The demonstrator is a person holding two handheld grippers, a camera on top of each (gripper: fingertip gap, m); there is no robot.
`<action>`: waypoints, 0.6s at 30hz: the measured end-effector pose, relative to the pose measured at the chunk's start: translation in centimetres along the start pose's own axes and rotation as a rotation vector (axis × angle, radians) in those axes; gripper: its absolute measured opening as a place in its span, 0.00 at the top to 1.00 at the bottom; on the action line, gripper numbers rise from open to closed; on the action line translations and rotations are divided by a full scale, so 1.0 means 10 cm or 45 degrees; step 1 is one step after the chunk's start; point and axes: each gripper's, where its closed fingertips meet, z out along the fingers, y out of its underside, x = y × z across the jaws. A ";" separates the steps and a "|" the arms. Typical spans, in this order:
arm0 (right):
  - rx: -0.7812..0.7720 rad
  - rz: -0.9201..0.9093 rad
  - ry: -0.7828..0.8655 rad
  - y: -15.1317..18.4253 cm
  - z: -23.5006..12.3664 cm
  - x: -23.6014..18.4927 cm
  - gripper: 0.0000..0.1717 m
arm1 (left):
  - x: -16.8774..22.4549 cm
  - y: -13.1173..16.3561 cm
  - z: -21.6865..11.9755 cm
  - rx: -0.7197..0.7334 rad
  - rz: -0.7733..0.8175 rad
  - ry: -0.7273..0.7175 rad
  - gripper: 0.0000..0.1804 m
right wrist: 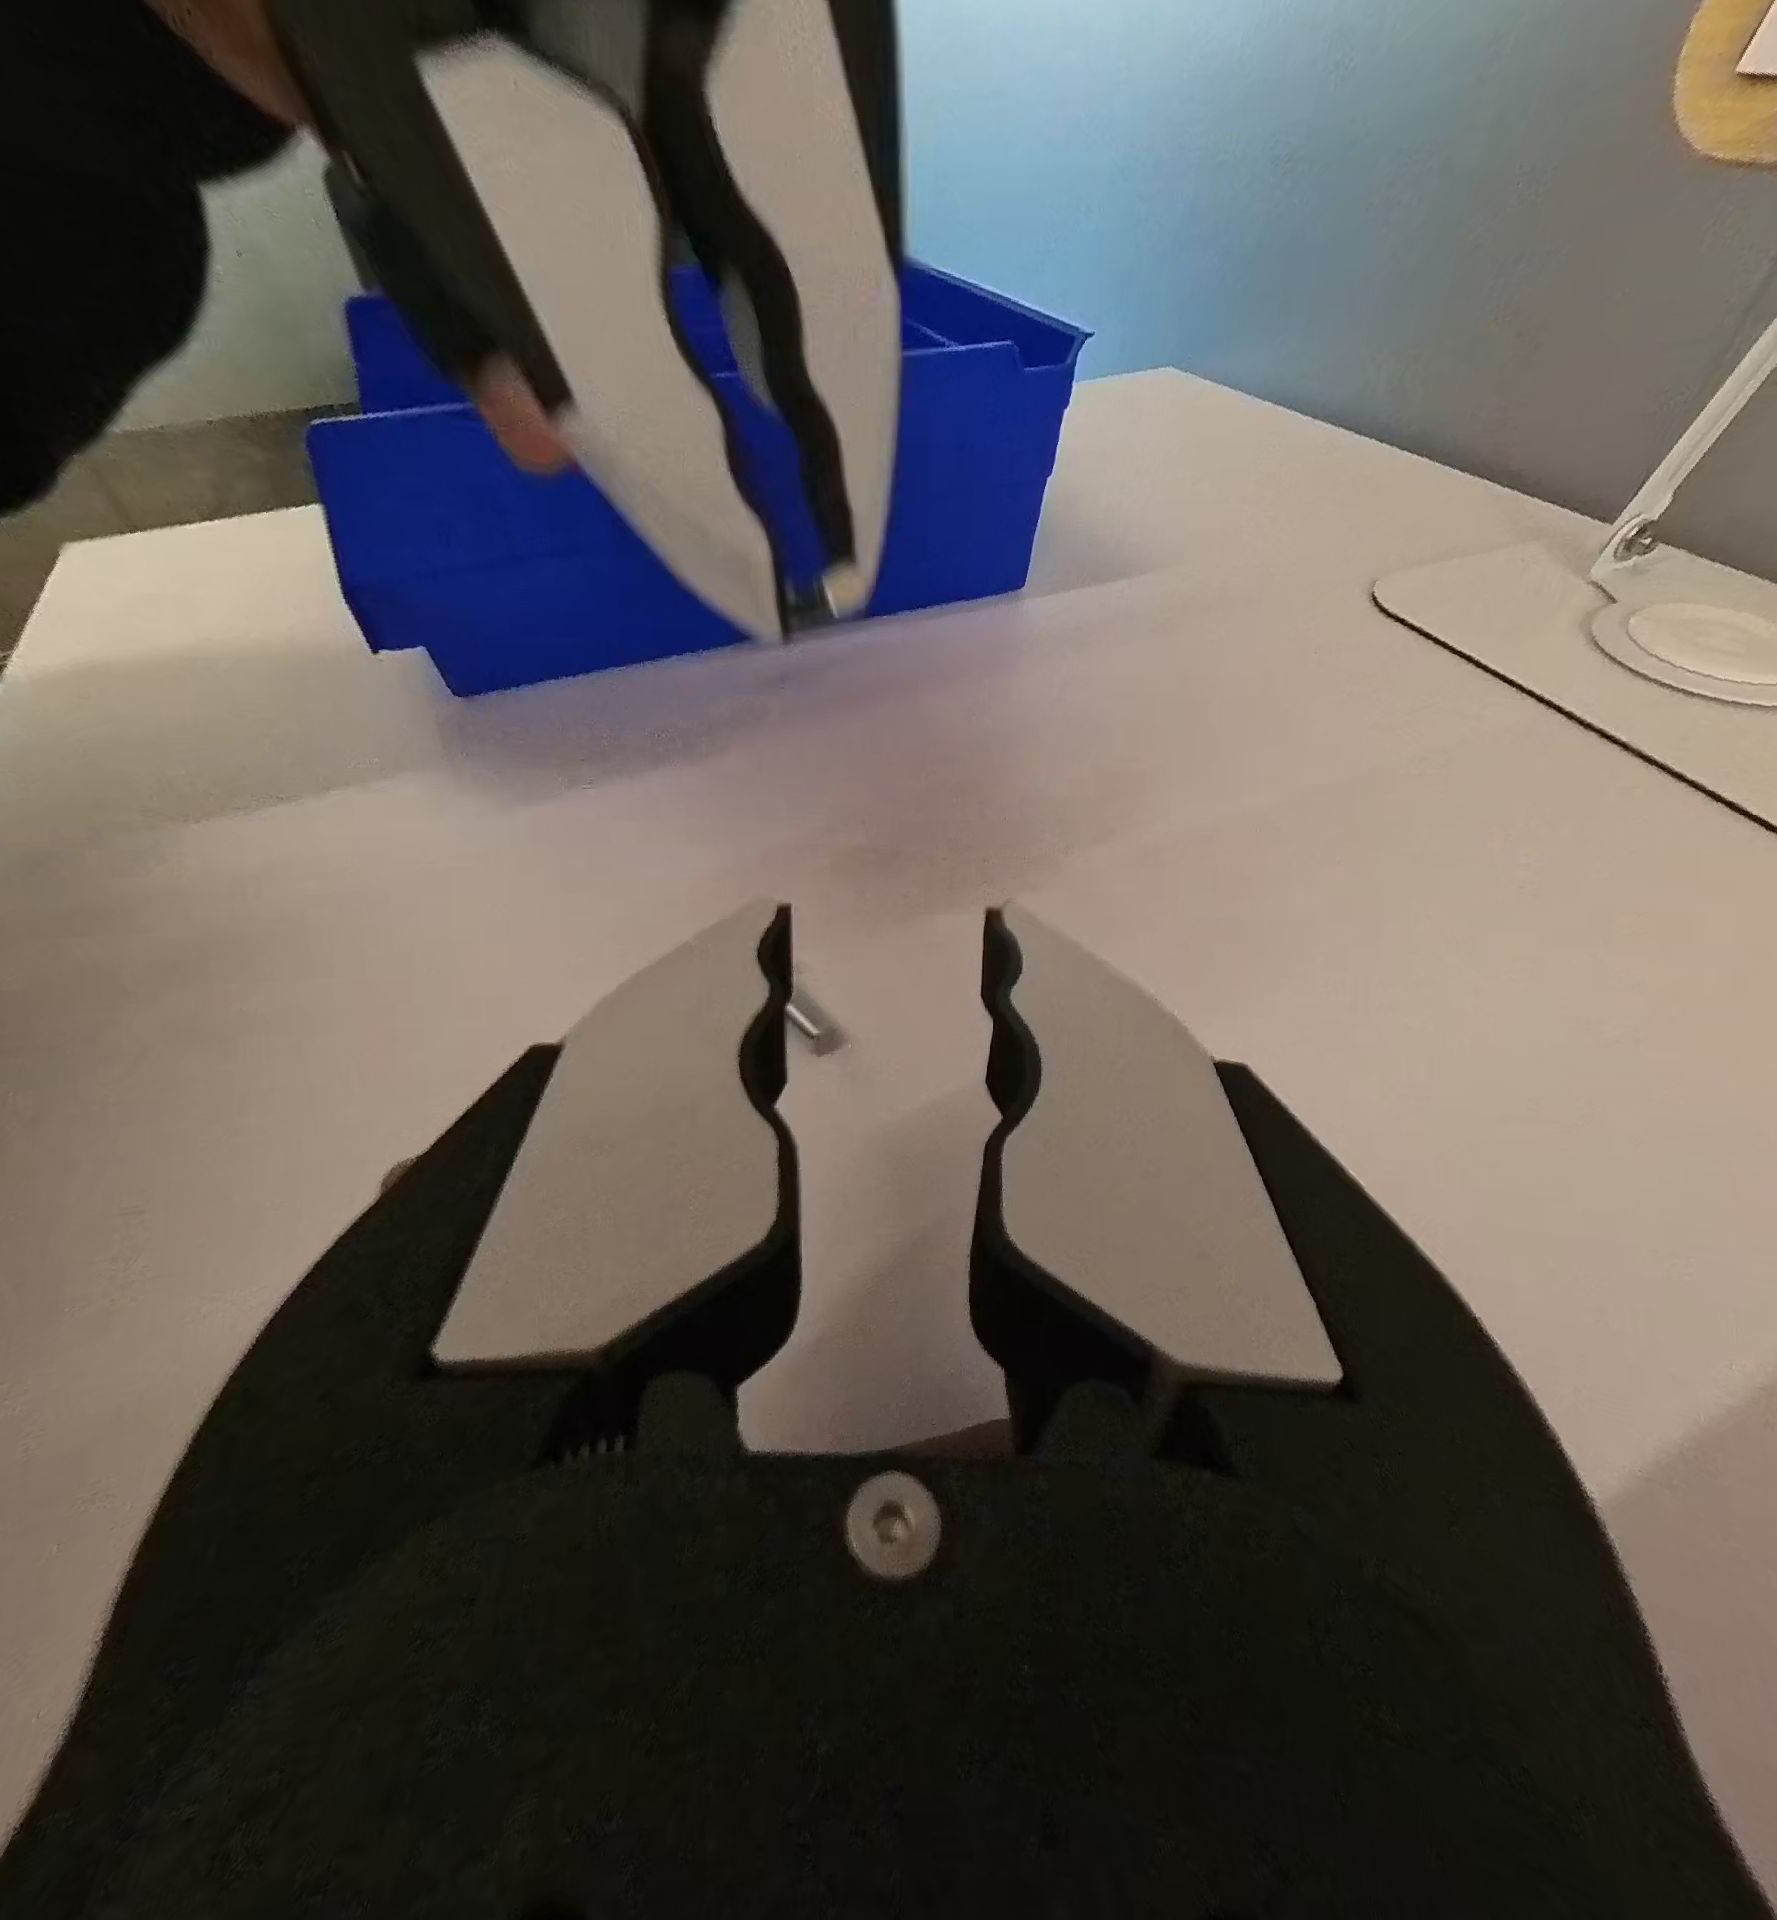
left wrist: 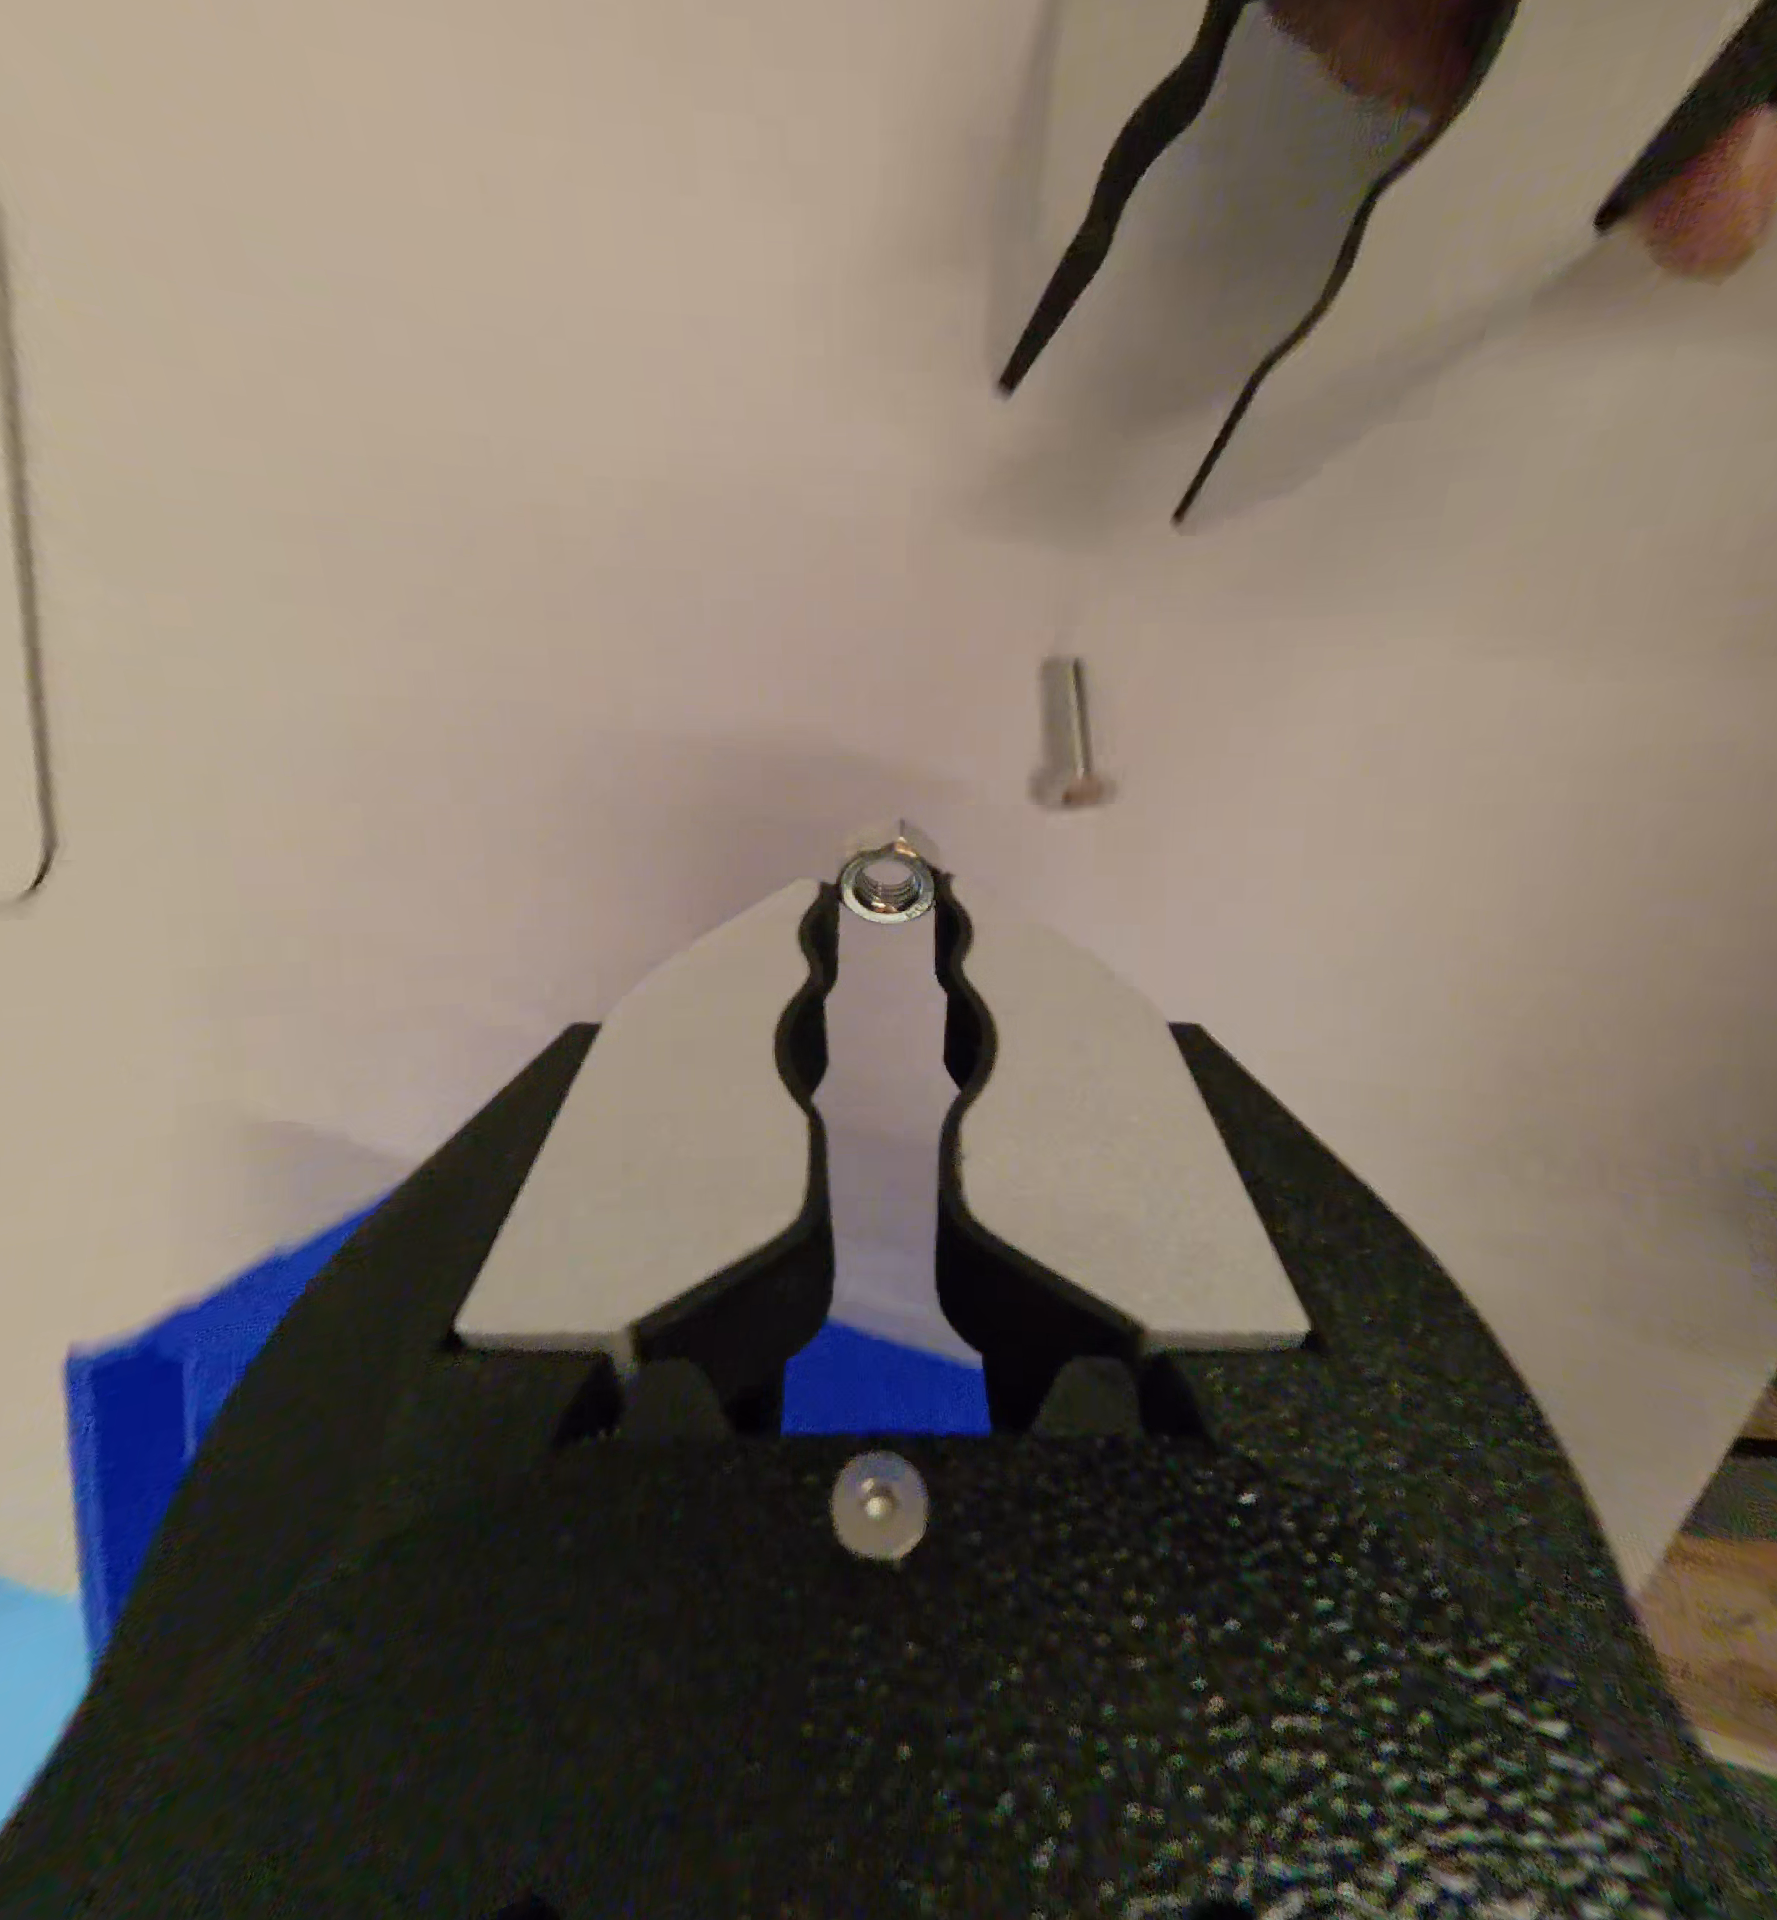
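Left gripper (left wrist: pixel 886 883) pinches a steel nut (left wrist: pixel 884 891) at its fingertips above the white table (left wrist: pixel 344 520); right gripper (right wrist: pixel 886 920), jaws wide and empty, hovers over a bolt (left wrist: pixel 1063 743) lying nearby, blue bin (right wrist: pixel 655 520) beyond.

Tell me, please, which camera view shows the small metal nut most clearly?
The left wrist view. There the nut sits close and sharp between the left gripper's fingertips, its threaded hole facing the camera. In the right wrist view it is only a small blurred glint at that gripper's tips, before the blue bin.
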 end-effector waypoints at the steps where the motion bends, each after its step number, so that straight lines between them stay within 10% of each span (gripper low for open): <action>1: -0.002 -0.013 0.016 0.00 -0.01 0.03 0.80 | 0.03 -0.07 0.13 -0.013 0.020 0.030 0.91; 18: -0.045 0.041 0.107 0.06 -0.10 0.38 0.81 | 0.24 -0.28 0.95 -0.117 0.081 0.314 0.90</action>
